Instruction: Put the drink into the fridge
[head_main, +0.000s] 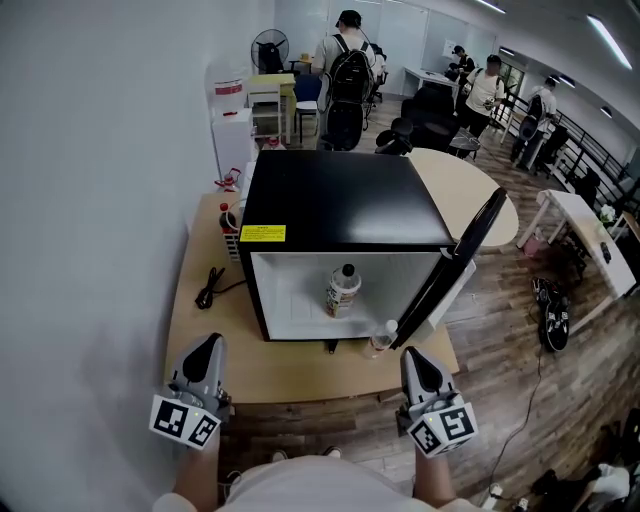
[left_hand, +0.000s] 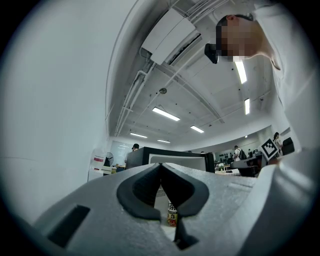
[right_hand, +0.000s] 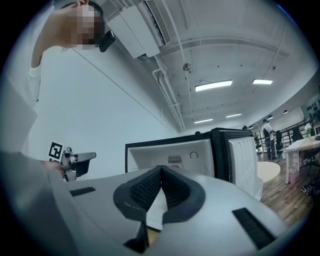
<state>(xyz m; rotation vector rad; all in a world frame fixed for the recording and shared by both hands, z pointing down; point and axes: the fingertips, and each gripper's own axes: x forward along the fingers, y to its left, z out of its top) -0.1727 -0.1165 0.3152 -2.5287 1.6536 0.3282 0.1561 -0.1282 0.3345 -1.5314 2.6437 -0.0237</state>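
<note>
A black mini fridge (head_main: 335, 200) stands on the wooden table (head_main: 200, 330) with its door (head_main: 455, 262) swung open to the right. Inside the white interior stands a drink bottle (head_main: 343, 290) with a dark cap and a printed label. In the left gripper view, the bottle (left_hand: 172, 214) shows through the gap under the jaws. My left gripper (head_main: 212, 343) and right gripper (head_main: 411, 353) hover at the table's near edge, both short of the fridge. Both are shut and hold nothing: the left gripper (left_hand: 160, 165) and right gripper (right_hand: 161, 168) jaws meet at their tips. The right gripper view faces the fridge (right_hand: 170, 155).
A small clear bottle (head_main: 380, 338) stands by the foot of the open door. A black cable (head_main: 210, 288) lies on the table left of the fridge, and a red-capped bottle (head_main: 228, 218) stands behind it. A white wall is at the left. People and chairs fill the room beyond.
</note>
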